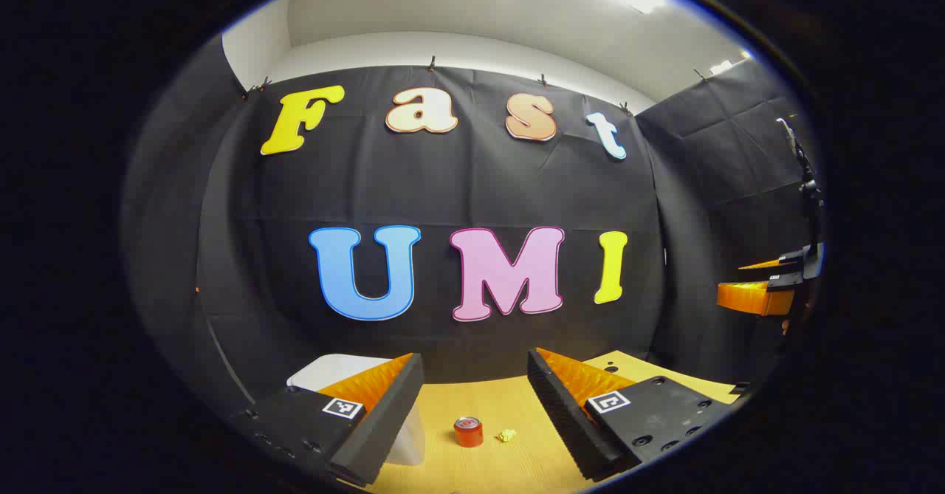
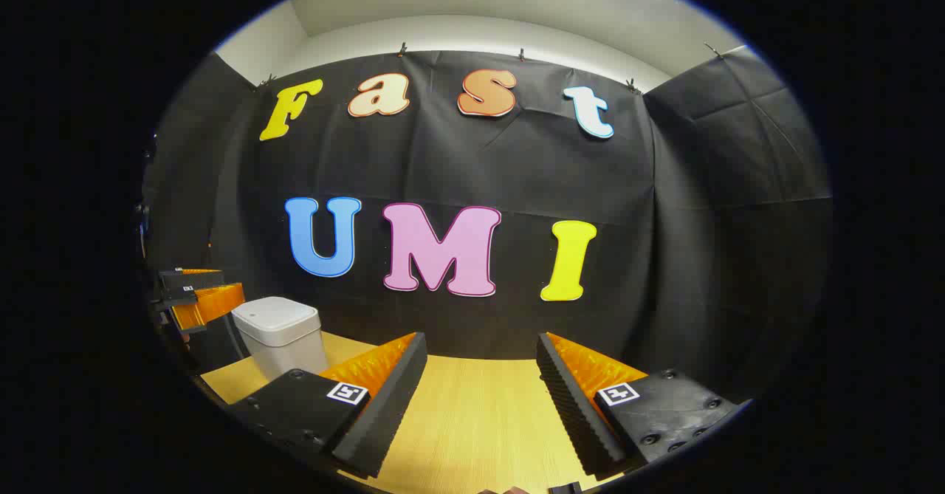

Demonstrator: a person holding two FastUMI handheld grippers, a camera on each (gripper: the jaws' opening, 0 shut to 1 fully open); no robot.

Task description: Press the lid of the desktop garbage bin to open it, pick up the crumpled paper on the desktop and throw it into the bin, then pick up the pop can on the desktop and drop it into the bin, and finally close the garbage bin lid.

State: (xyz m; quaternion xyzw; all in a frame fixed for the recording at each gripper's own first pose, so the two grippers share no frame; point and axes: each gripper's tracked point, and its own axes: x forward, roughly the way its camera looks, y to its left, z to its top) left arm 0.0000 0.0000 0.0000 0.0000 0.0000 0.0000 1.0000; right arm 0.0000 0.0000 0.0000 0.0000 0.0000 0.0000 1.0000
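left gripper view has the left gripper (image 1: pixel 472 413) spread wide, holding nothing; just ahead between its fingers stand a small red pop can (image 1: pixel 468 432) and yellow crumpled paper (image 1: pixel 506 436). right gripper (image 2: pixel 480 398) likewise released; white bin (image 2: pixel 280 335), lid down, ahead to its left.

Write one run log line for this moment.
stage: start | bin: lid down | can, paper: on table | left gripper: open | right gripper: open
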